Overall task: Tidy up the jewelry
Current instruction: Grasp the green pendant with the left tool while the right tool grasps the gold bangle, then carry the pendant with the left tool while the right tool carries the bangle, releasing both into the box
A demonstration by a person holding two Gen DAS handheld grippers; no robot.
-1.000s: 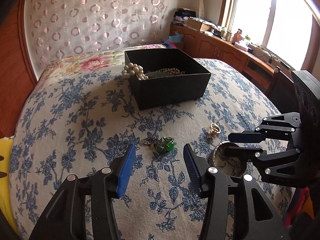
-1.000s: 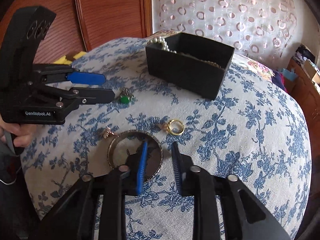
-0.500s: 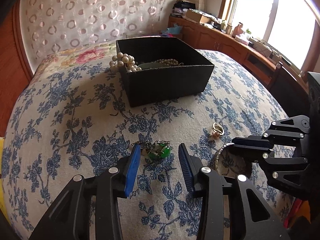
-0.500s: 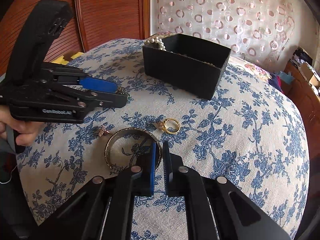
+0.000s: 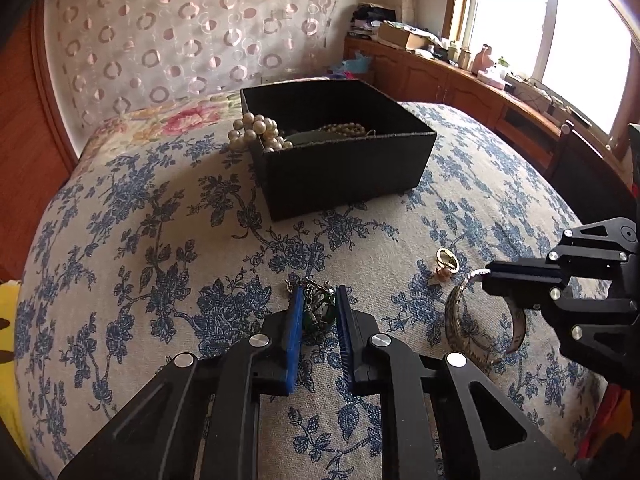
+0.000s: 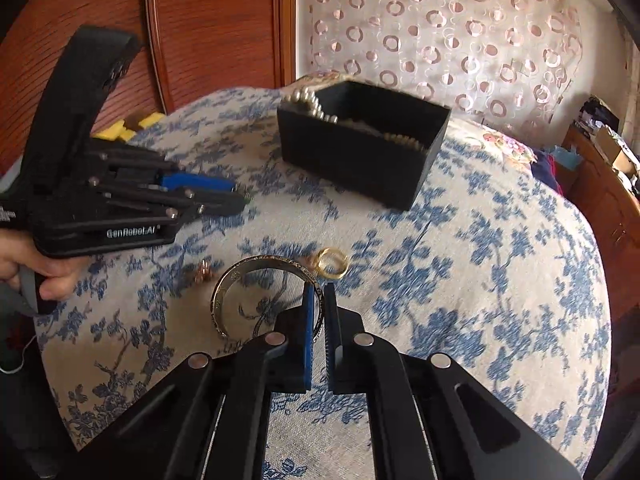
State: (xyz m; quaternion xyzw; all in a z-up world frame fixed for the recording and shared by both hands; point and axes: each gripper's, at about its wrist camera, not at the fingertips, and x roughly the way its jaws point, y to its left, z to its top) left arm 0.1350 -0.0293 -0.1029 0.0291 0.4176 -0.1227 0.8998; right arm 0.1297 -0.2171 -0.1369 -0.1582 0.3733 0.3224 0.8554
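Observation:
A black jewelry box point(image 5: 344, 168) stands on the blue-flowered bed, with a pearl necklace point(image 5: 256, 134) hanging over its left rim; it also shows in the right wrist view point(image 6: 360, 152). My left gripper point(image 5: 318, 312) is shut on a green pendant with a chain point(image 5: 318, 312) lying on the cover. My right gripper point(image 6: 318, 304) is shut on the rim of a metal bangle point(image 6: 256, 280), tilted up off the cover; the bangle also shows in the left wrist view point(image 5: 460, 320). A gold ring point(image 6: 332, 264) and a small pink earring point(image 6: 204, 272) lie near the bangle.
A wooden headboard point(image 6: 200, 32) and a circle-patterned pillow point(image 5: 180, 40) stand behind the box. A cluttered wooden cabinet point(image 5: 460, 84) runs under the window at right. A yellow object point(image 6: 124, 128) lies at the bed's far edge.
My left gripper moved forward and closed on the green pendant. My right gripper closed on the bangle's rim and lifted it so that it tilts up.

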